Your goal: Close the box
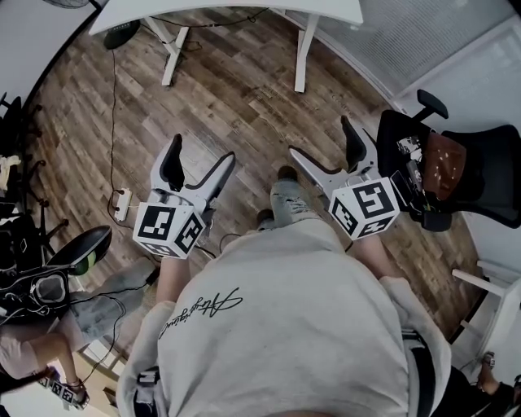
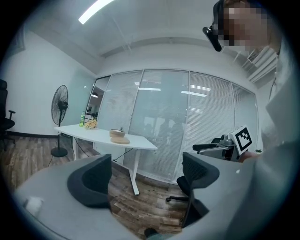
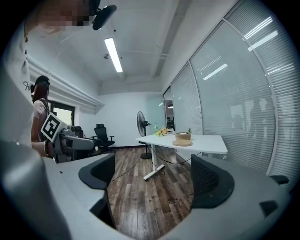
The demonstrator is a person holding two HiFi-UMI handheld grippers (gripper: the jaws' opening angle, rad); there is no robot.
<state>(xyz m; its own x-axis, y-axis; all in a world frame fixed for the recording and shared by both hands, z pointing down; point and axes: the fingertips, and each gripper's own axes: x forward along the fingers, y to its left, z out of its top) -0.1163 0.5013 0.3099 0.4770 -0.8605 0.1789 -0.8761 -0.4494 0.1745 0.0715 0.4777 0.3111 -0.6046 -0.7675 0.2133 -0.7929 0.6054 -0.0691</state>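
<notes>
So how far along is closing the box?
Nothing looks done: no box shows in any view. In hand: nothing; the left gripper and right gripper hang open and empty over the brown wood-plank floor. Left: finding the box and closing it.

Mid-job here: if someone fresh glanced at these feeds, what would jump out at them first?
First, the two grey grippers with black-and-white marker cubes: the left gripper and right gripper are held out side by side over the brown wood-plank floor. Their fingers are apart with nothing between them. Next come the white desk at the far edge of the head view and the black office chair at the person's right.
</notes>
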